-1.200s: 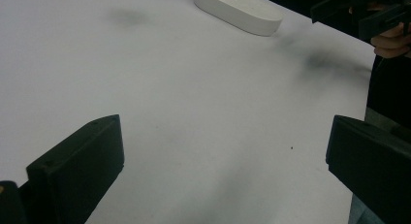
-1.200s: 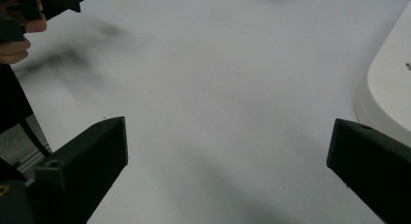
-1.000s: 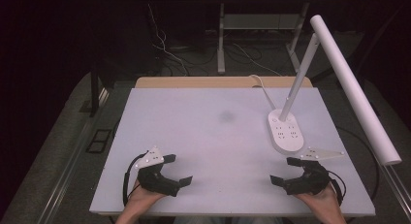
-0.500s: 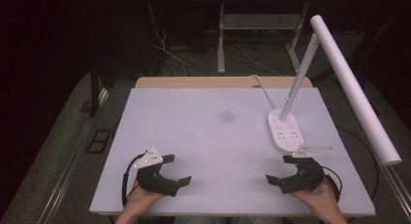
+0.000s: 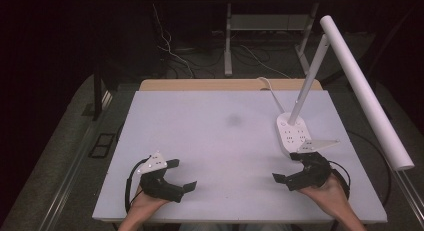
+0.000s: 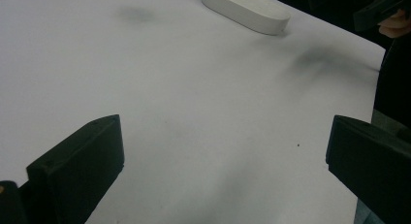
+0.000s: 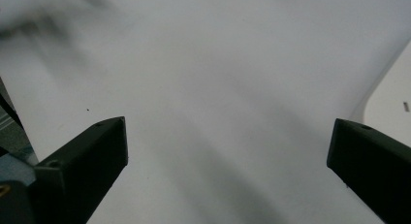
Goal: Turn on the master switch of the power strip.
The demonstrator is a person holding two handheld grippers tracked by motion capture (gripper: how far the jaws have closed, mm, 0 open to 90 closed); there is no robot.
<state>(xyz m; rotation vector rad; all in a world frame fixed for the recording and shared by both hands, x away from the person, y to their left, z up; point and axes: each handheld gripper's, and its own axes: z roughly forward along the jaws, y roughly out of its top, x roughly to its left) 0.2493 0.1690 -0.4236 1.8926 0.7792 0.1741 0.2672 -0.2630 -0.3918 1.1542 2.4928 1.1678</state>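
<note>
Both tongs spread wide, nothing held. We have the left tongs point(image 5: 180, 175) and the right tongs point(image 5: 290, 166) low over the near part of the white table point(image 5: 210, 121), jaws pointing inward at each other across bare tabletop.

Risks as we see them:
- Right tongs sit just beside the lamp base point(image 5: 292, 135), which lies just ahead and slightly outboard of them. A careless swing outward could clip it or the slanted lamp arm point(image 5: 310, 81) and tip the lamp.
- The lamp's cord point(image 5: 267, 87) trails off the far edge; snagging it would drag the base.
- The tongs' own cables hang at the near edge and could catch there.

From the left tongs the lamp base point(image 6: 247, 10) is well apart, far across the table. Between the two tongs: only table surface, with a faint smudge point(image 5: 234, 120) farther ahead.
</note>
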